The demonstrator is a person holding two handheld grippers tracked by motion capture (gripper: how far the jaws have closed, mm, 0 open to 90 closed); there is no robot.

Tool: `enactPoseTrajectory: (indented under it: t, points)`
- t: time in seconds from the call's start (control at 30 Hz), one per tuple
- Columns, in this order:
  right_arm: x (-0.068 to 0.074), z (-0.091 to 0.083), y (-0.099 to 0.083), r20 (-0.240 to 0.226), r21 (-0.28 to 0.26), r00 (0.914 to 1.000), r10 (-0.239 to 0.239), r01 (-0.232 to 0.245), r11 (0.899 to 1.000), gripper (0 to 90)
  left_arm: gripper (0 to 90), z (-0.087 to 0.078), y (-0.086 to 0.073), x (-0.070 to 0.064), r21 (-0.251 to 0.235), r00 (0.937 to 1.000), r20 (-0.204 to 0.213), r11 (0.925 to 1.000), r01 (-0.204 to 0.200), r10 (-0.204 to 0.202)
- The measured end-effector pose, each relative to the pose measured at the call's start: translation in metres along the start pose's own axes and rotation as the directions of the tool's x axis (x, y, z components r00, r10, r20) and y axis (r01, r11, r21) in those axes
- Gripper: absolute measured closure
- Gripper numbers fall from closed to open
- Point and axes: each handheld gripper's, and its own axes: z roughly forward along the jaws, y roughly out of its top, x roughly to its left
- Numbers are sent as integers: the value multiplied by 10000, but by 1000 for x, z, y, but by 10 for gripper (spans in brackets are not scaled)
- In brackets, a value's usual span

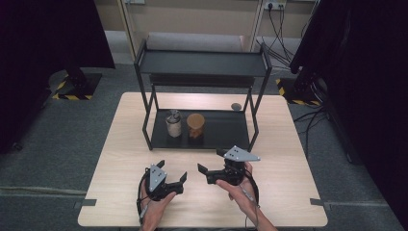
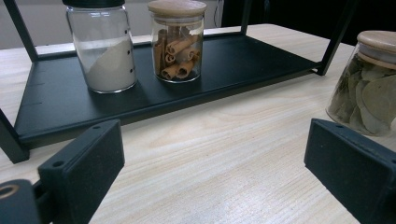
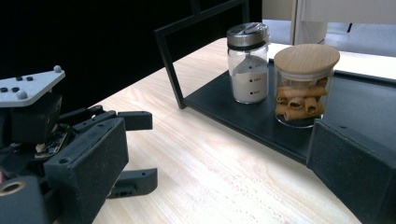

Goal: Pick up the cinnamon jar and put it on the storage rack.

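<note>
Two grippers, left (image 1: pixel 172 179) and right (image 1: pixel 209 161), jaws spread, bay-leaf jar (image 2: pixel 369 84) cut off at frame edge

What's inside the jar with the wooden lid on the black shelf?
Rolled brown sticks, like cinnamon, stand inside the jar under its wooden lid. The sticks at the back are hidden by those in front.

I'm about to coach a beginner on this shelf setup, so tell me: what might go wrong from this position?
The cinnamon jar and the powder shaker stand close together on the lower shelf, so a wide-open left gripper reaching for one might knock the other. The bay leaf jar stands just beyond one jaw, so a sideways swing may tip it. The shelf posts could catch the open right gripper.
</note>
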Motion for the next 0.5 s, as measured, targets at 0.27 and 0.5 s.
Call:
enactPoseTrajectory:
  t: [0.27, 0.5]
  points:
    - [-2, -8, -8, 10, 98, 10000, 59, -59, 9999, 57, 44, 0, 0, 0, 2, 10000, 2, 10000, 6, -6]
    - [-1, -13, -13, -16, 100, 10000, 58, -58, 9999, 57, 44, 0, 0, 0, 4, 10000, -2, 10000, 5, -5]
